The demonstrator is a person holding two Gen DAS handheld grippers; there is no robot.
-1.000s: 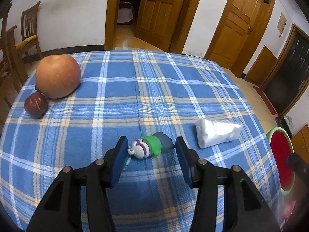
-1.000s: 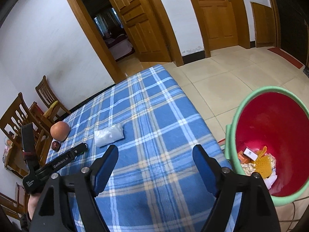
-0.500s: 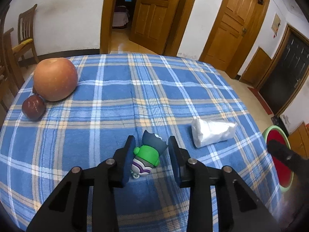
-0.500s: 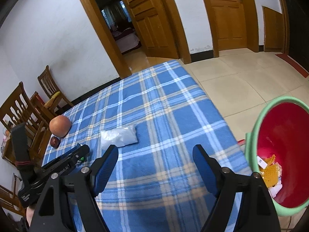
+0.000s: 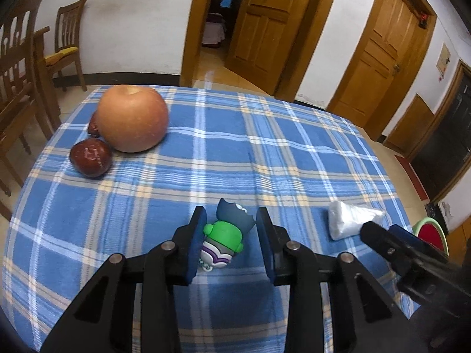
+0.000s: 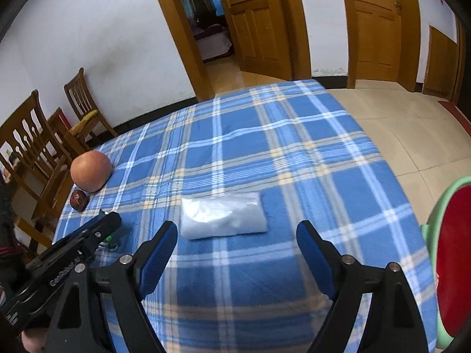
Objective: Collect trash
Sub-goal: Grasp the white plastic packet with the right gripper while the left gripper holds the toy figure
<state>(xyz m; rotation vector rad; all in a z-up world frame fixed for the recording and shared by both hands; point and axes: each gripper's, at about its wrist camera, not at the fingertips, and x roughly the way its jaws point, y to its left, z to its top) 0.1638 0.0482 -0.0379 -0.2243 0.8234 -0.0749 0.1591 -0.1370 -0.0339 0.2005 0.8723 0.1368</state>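
Note:
A small toy figure (image 5: pixel 226 236) in green, grey and purple lies on the blue plaid tablecloth (image 5: pixel 235 153). My left gripper (image 5: pixel 231 242) has closed around it, the left pad touching it and the right pad a small gap away. A white crumpled plastic bag (image 6: pixel 223 215) lies just ahead of my right gripper (image 6: pixel 237 257), which is wide open and empty; the bag also shows in the left wrist view (image 5: pixel 351 219). A red bin with a green rim (image 6: pixel 450 264) stands beside the table at the right.
A large apple (image 5: pixel 132 117) and a dark red date (image 5: pixel 90 158) sit at the table's far left. Wooden chairs (image 6: pixel 38 153) stand by the left side. The table edge drops to tiled floor (image 6: pixel 412 129) on the right.
My left gripper has closed from wide open in around the toy figure, which turned. My right gripper has swung away from the bin toward the white bag.

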